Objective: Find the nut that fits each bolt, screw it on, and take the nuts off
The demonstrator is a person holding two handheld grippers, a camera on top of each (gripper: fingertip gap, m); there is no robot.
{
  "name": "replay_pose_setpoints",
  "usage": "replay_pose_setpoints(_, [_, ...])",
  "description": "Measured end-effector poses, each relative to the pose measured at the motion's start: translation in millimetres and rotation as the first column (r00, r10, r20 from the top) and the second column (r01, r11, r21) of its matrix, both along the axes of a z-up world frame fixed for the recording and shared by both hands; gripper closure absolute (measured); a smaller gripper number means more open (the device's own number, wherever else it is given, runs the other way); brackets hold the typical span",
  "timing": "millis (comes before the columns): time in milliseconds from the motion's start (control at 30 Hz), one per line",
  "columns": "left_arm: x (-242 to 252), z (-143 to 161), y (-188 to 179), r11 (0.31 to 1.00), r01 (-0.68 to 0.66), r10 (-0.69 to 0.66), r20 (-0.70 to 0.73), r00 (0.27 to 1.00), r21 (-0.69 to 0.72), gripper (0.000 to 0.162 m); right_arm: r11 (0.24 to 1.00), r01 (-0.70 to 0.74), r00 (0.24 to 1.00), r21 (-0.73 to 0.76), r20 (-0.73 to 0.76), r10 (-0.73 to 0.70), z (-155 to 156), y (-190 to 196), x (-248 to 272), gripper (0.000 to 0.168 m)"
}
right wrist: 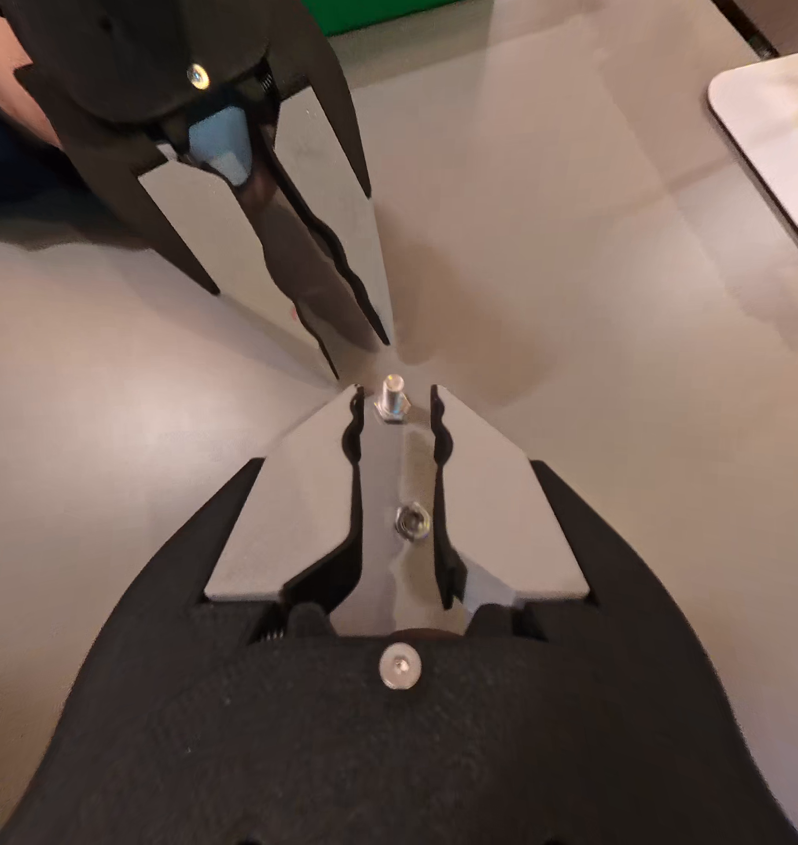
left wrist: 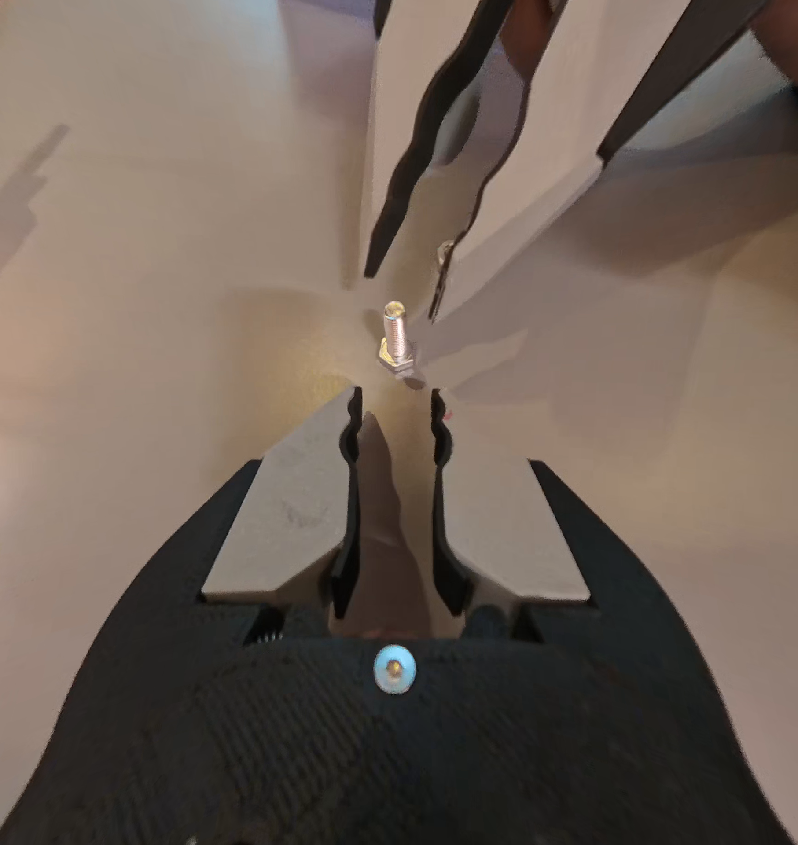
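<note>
Standing head-down on the table [left wrist: 159, 274], the bolt [left wrist: 396, 340] sits between both jaws, each parted, empty.

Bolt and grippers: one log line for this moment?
bolt upright on table, bare | nut loose | left gripper open | right gripper open

Silver bolt [left wrist: 396, 338], black tongs [left wrist: 396, 393], beige table [left wrist: 159, 274]

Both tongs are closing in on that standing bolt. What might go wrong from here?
1. The bolt stands on its head on the table, ungripped; a nudge from either open tongs could topple it.
2. The loose nut lies between the right tongs' fingers and may get dragged.
3. The left tongs crowd the same spot, so tips might collide.
</note>
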State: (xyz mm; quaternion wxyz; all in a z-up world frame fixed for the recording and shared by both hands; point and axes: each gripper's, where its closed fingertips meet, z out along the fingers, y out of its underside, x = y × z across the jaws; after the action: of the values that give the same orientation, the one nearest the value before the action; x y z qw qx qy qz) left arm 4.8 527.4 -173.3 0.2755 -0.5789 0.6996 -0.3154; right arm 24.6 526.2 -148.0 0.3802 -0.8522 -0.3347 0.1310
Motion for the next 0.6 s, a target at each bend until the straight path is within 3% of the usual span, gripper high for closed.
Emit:
replay_pose_setpoints(67, [-0.2,-1.9,-0.5,1.000,0.001,-0.001,-0.008,1.000,-0.003,0.134,0.999,-0.030,0.999,-0.029,-0.035,0.029,-3.8,1.0,-13.9,0.144])
replay_pose_setpoints(133, [-0.2,-3.2,-1.0,1.000,0.003,-0.003,-0.013,1.000,-0.005,0.134,0.998,-0.040,0.999,-0.054,-0.033,0.038,-9.4,0.9,-19.2,0.161])
replay_pose_setpoints(267, [0.3,-5.9,-2.7,1.000,0.006,-0.006,-0.019,1.000,-0.003,0.134,1.000,-0.003,1.000,0.030,0.020,0.002,-0.7,4.3,-13.3,0.163])
replay_pose_setpoints(600, [15.8,10.7,1.0,0.998,-0.041,0.036,0.114,0.993,0.040,0.132,0.999,0.042,0.965,0.002,-0.260,-0.040,26.4,3.0,-16.5,0.163])
